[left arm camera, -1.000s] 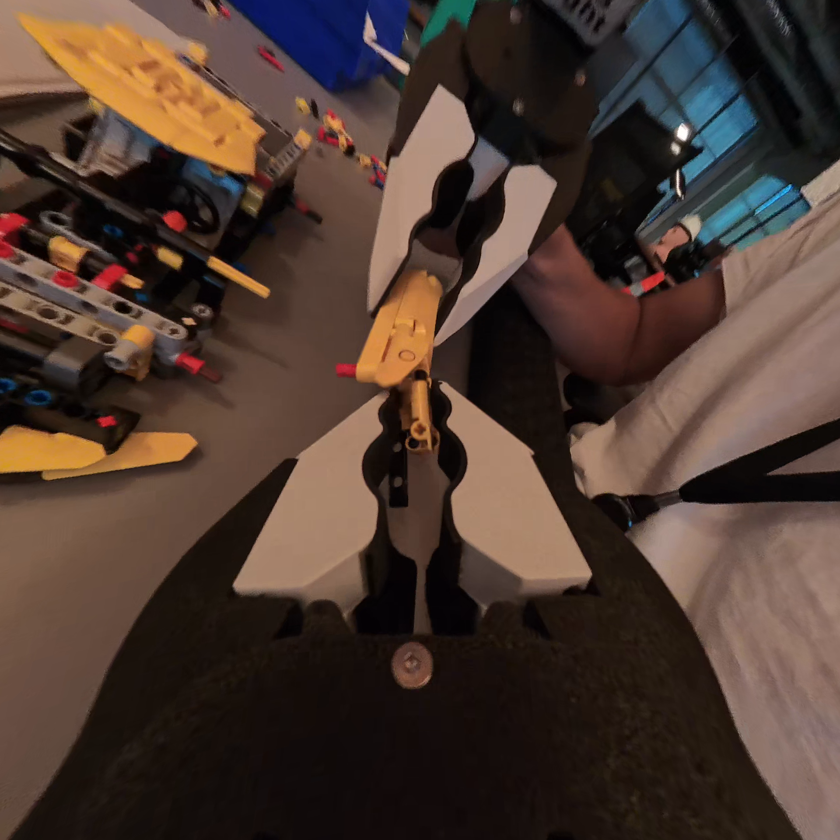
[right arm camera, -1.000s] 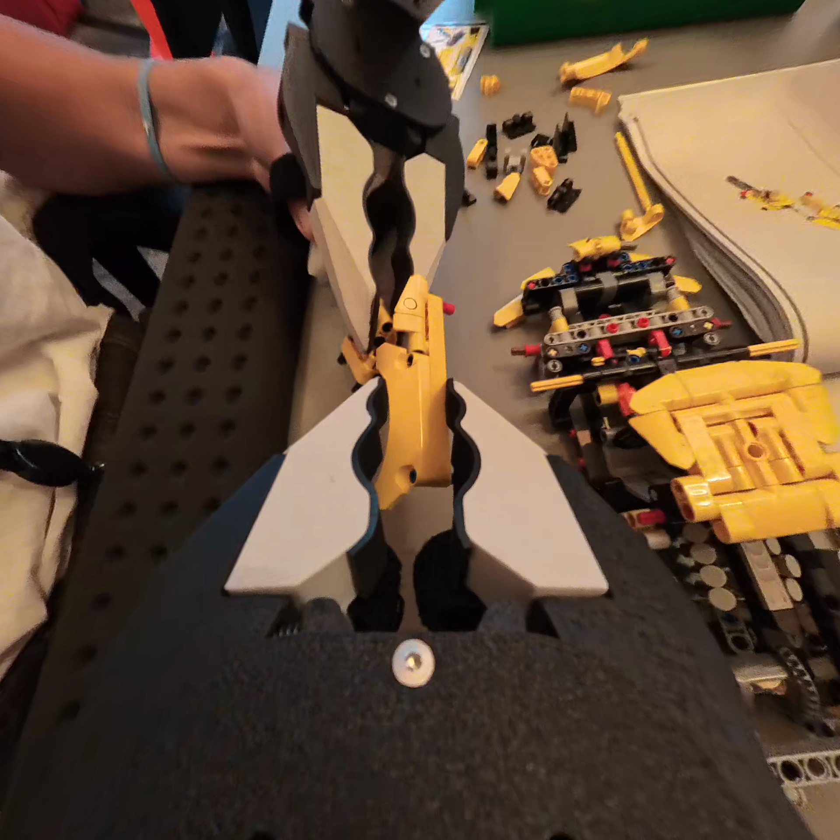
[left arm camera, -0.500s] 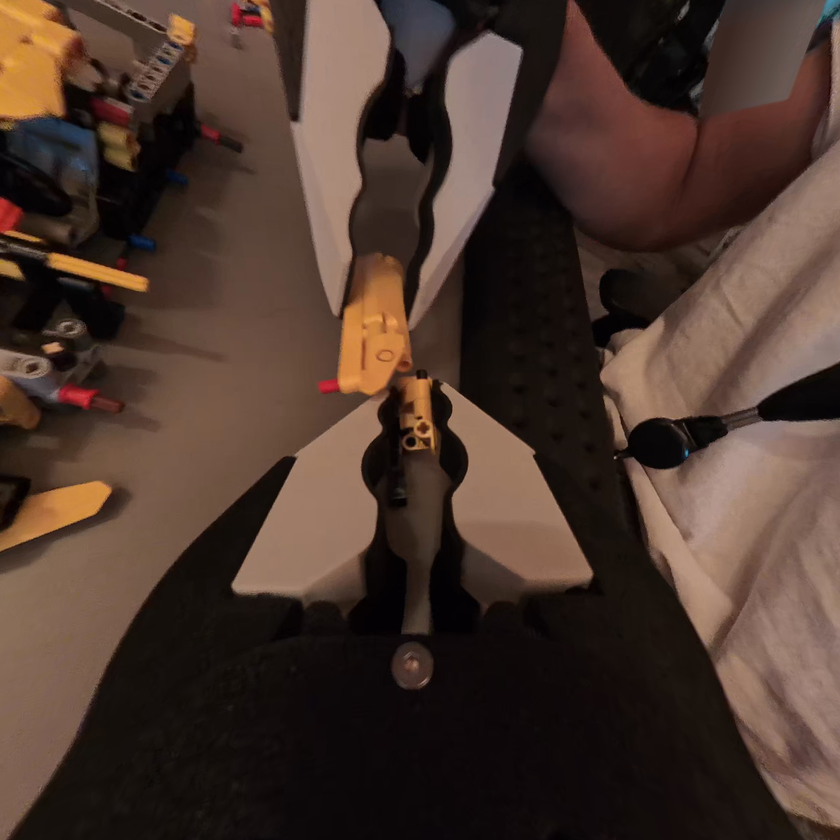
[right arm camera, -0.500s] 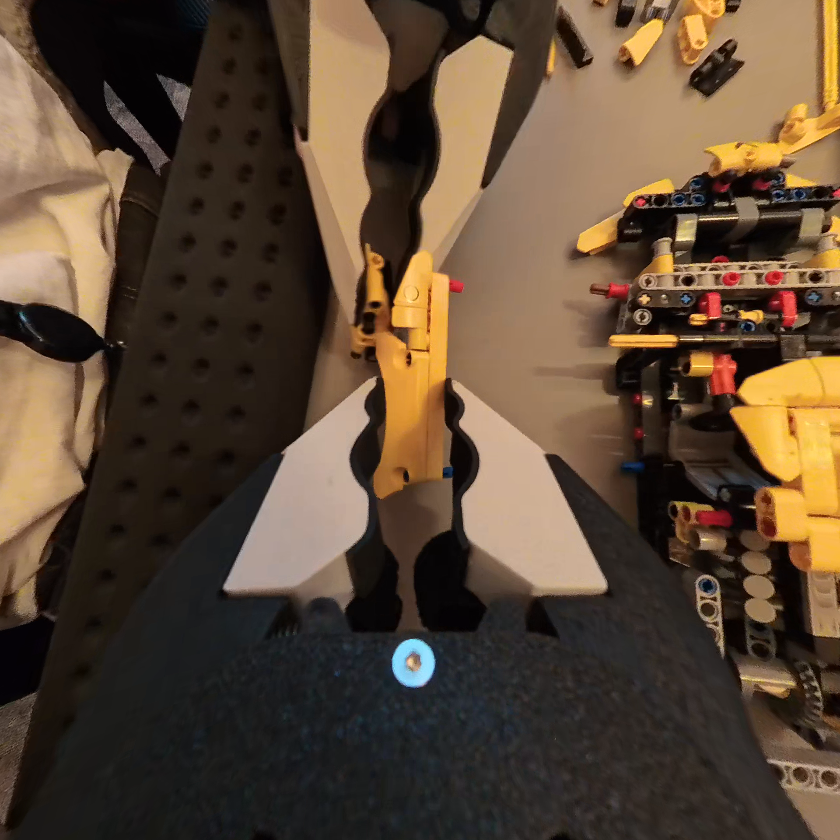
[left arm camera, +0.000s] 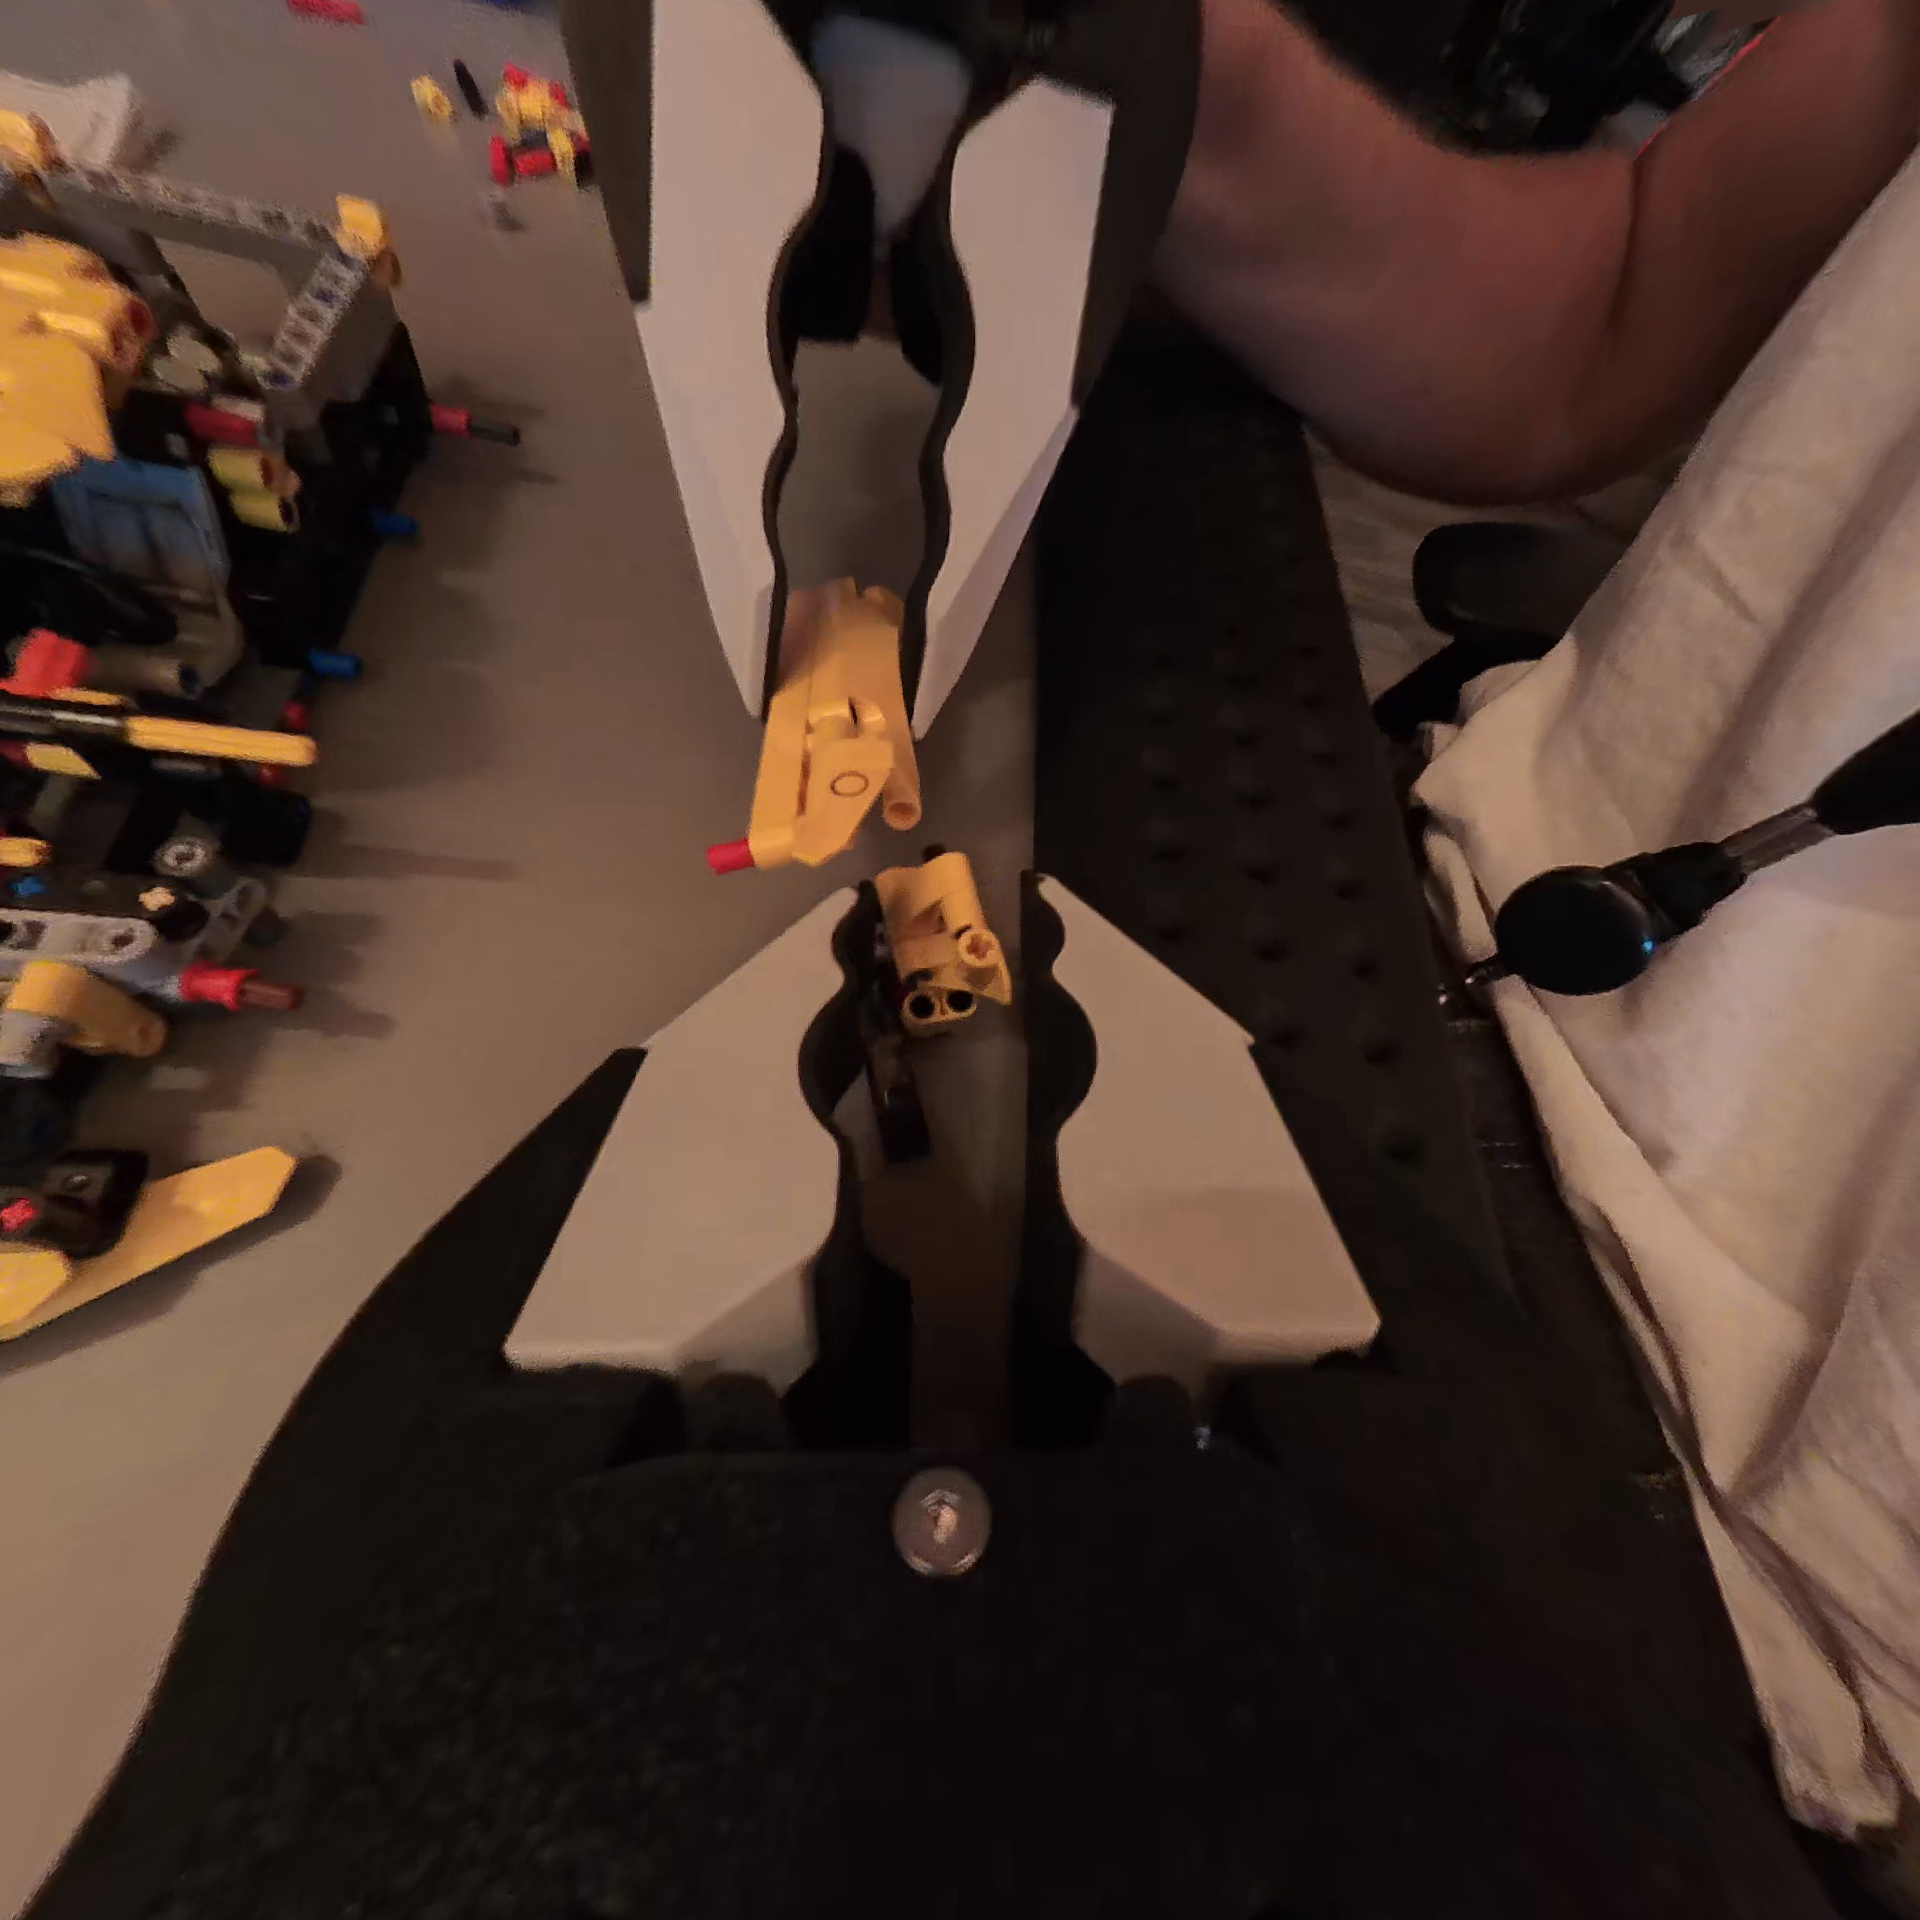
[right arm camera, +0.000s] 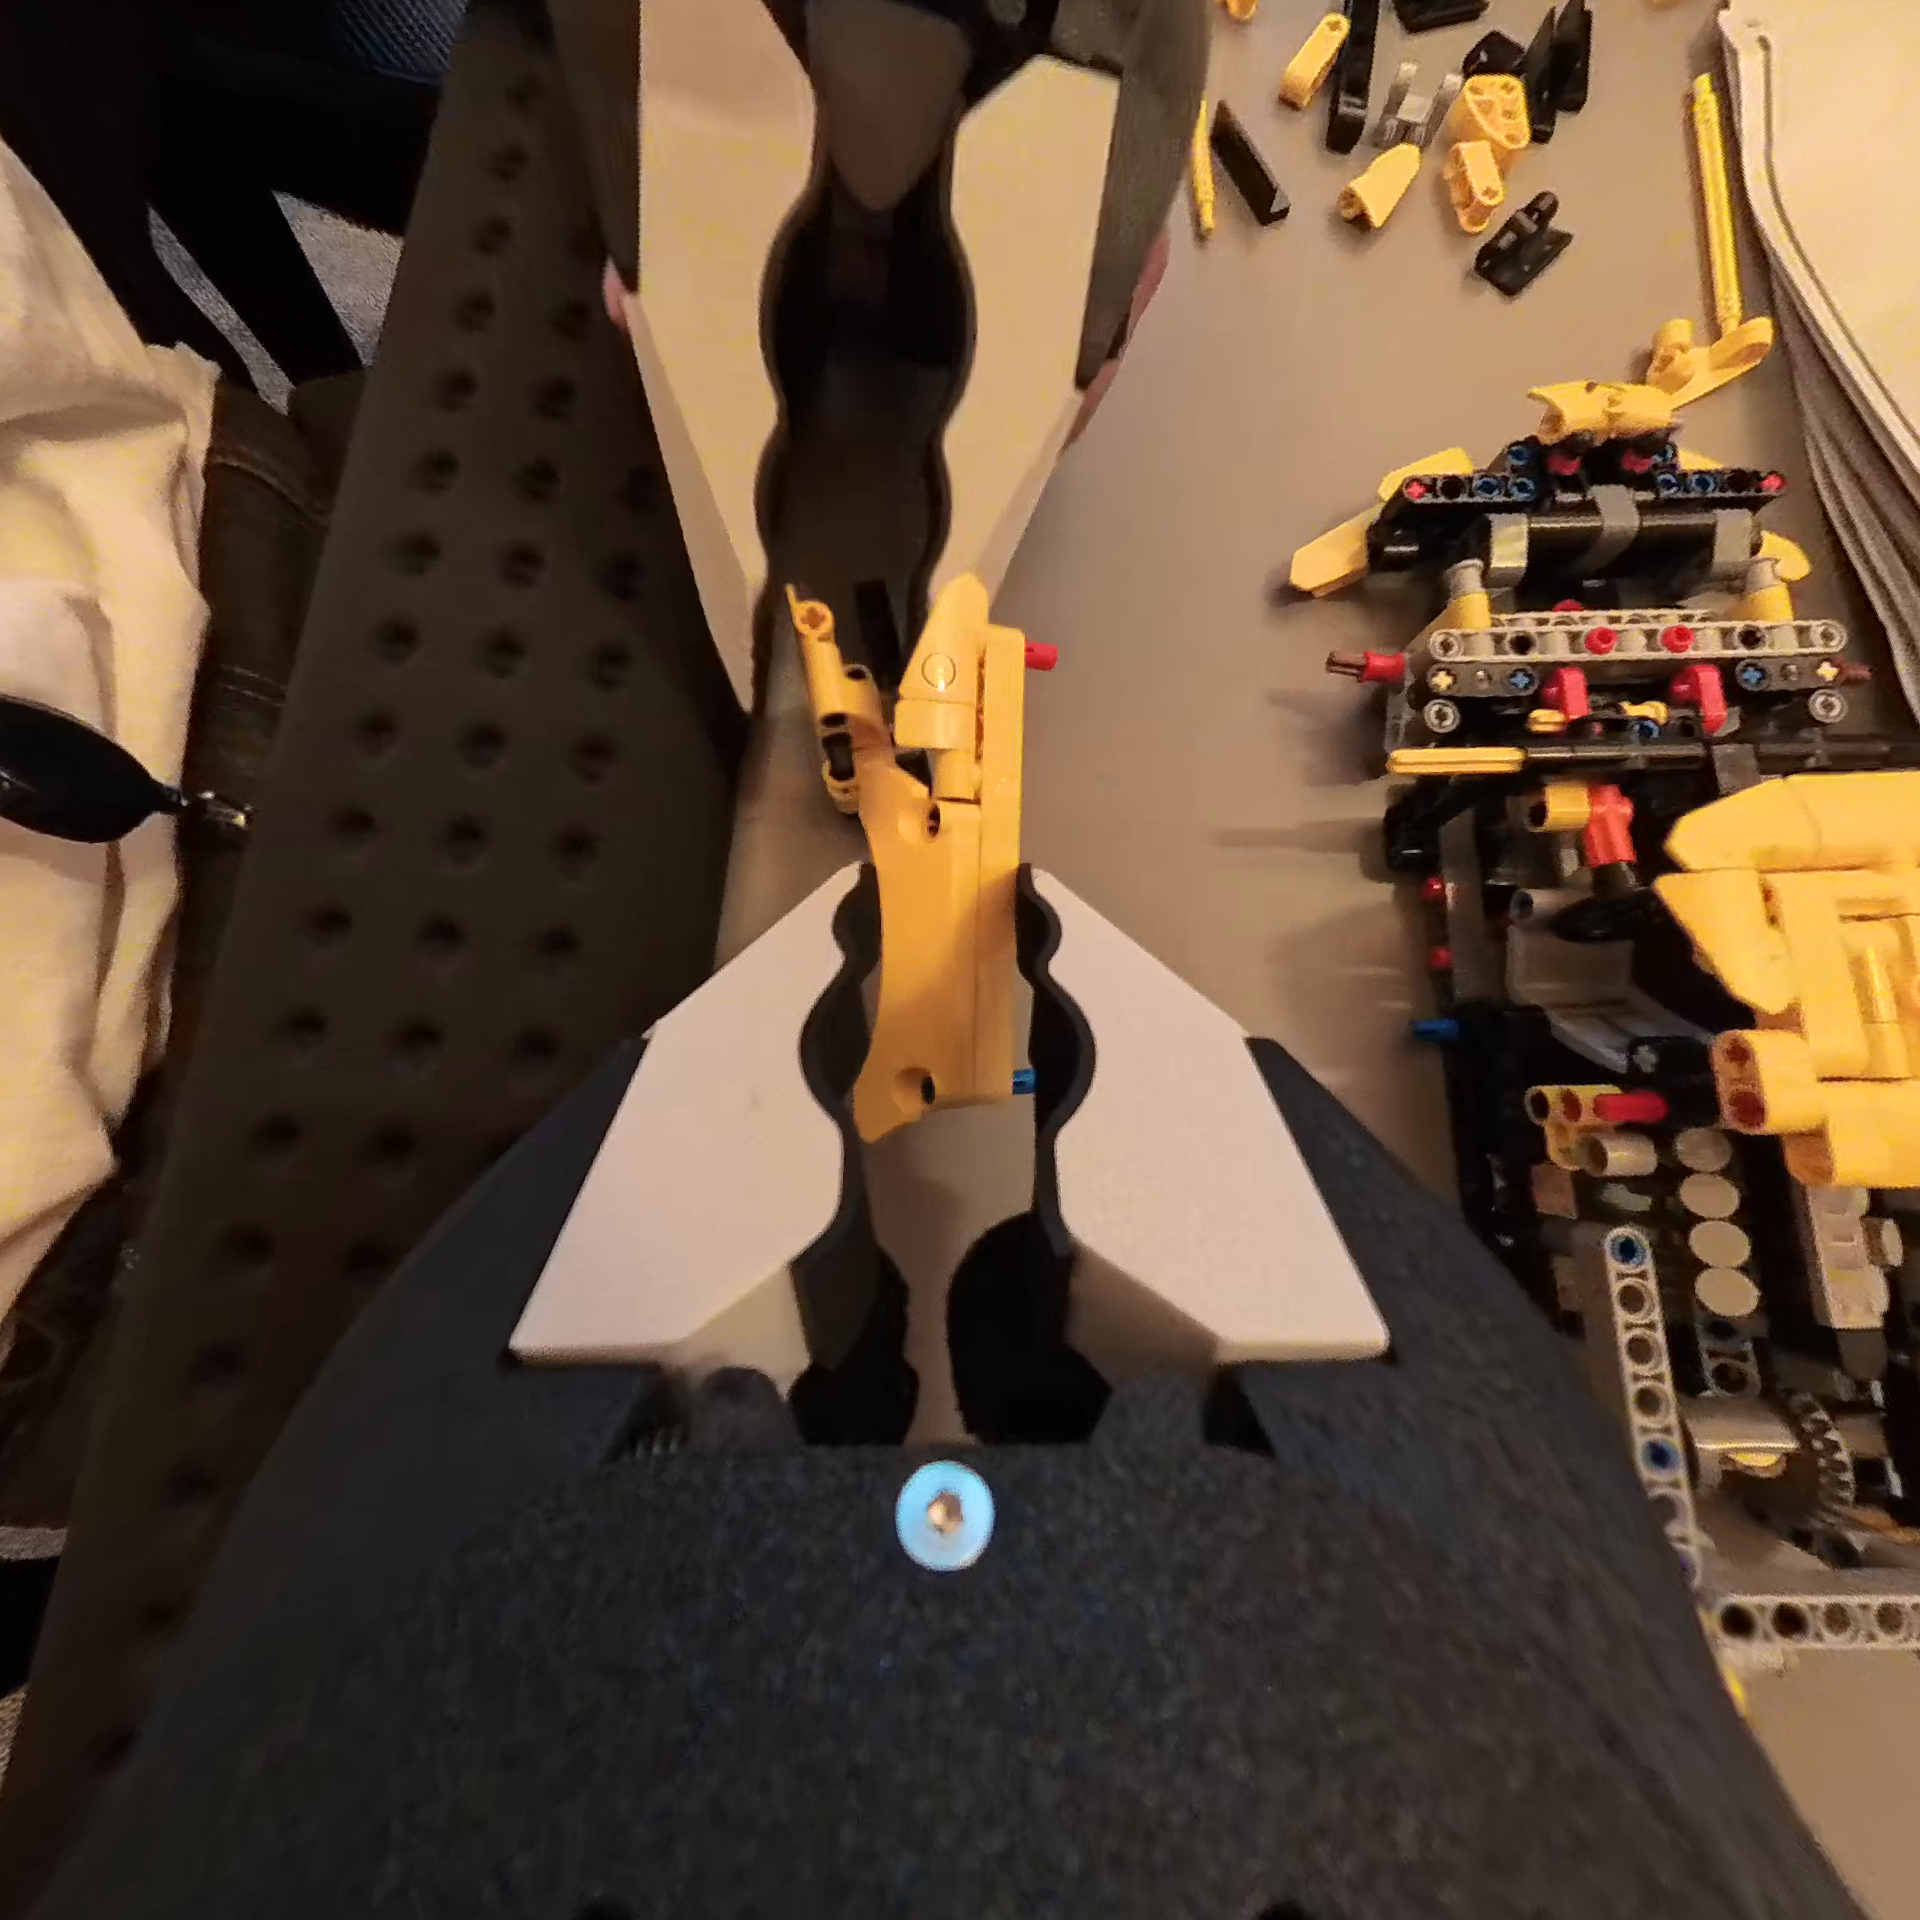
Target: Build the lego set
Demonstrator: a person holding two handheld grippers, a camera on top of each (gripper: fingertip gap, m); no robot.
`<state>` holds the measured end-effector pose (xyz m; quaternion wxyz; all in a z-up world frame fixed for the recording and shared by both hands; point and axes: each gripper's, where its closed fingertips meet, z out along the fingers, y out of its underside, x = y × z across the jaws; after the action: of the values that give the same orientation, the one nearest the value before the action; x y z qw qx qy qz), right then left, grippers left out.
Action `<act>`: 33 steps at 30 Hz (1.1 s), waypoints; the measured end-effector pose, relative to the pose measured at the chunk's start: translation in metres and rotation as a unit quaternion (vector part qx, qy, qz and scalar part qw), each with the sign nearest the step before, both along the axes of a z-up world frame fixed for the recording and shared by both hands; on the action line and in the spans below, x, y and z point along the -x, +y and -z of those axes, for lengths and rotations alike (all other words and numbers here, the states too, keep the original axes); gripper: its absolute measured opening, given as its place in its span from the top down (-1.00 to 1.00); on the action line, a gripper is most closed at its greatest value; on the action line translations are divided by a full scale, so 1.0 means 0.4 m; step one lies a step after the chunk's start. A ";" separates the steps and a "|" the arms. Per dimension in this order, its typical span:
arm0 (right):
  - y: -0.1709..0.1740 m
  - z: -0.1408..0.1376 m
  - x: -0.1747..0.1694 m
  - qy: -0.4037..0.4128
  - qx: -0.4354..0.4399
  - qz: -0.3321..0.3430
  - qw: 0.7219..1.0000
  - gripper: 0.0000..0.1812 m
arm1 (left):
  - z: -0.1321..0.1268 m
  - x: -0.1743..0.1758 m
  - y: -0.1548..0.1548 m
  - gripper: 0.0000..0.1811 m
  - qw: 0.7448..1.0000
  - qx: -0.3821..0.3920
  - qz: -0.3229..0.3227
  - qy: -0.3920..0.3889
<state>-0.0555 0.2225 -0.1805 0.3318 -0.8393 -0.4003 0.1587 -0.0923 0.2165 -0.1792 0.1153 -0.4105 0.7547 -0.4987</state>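
Between the fingertips of the left claw (left arm camera: pixel 940 894) sits a small yellow connector piece (left arm camera: pixel 940 956) with a thin black part (left arm camera: pixel 899 1091) hanging from it; the jaws are clamped on it. Facing it tip to tip, the right claw (right arm camera: pixel 945 883) is clamped on a longer yellow panel assembly (right arm camera: pixel 945 935), which carries a red pin (right arm camera: pixel 1040 654) at its far end and a blue pin (right arm camera: pixel 1023 1078) near the held end. In the left wrist view the 2 pieces sit just apart; in the right wrist view they seem to touch, so I cannot tell which. Both are held above the grey tabletop (left arm camera: pixel 520 935), near its dark perforated edge strip (right arm camera: pixel 436 831). Farther along the tabletop stands the part-built yellow and black model (right arm camera: pixel 1662 831), with loose yellow and black pieces (right arm camera: pixel 1455 135) beyond it and a stack of paper sheets (right arm camera: pixel 1860 312) alongside.
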 end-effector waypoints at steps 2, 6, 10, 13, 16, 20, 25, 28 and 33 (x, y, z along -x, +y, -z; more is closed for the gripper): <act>-0.001 0.005 -0.004 0.011 0.004 0.006 1.000 0.72 | -0.018 0.004 0.003 0.70 1.000 0.011 0.002 -0.021; 0.000 0.000 -0.011 0.018 -0.002 0.010 1.000 0.72 | -0.013 0.011 0.008 0.70 0.999 -0.009 0.022 -0.031; 0.003 -0.003 -0.016 0.032 -0.006 0.019 0.999 0.72 | 0.007 0.010 0.000 0.70 0.998 -0.051 0.028 -0.033; 0.002 0.000 -0.012 0.030 -0.008 0.018 0.999 0.72 | 0.026 -0.003 0.001 0.70 0.993 -0.104 0.017 -0.049; 0.006 -0.002 -0.013 0.029 -0.012 0.020 0.999 0.72 | 0.038 -0.019 0.008 0.83 0.990 -0.133 0.002 -0.051; 0.017 -0.013 -0.020 0.036 -0.025 0.036 0.998 0.72 | 0.036 -0.035 0.031 0.83 0.988 -0.142 -0.026 -0.057; 0.023 -0.002 -0.022 -0.013 -0.042 0.035 0.998 0.72 | 0.017 -0.038 0.042 0.83 0.993 -0.099 -0.037 -0.051; 0.021 0.008 -0.013 -0.033 -0.041 0.026 0.998 0.72 | 0.014 -0.040 0.048 0.83 0.996 -0.070 -0.041 -0.032; 0.030 0.019 -0.022 -0.060 -0.035 0.032 0.997 0.72 | 0.032 -0.039 0.042 0.83 0.995 -0.090 -0.033 -0.019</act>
<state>-0.0469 0.2346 -0.1880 0.3410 -0.8476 -0.3978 0.0835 -0.0768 0.2332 -0.1920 0.1820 -0.4139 0.7800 -0.4325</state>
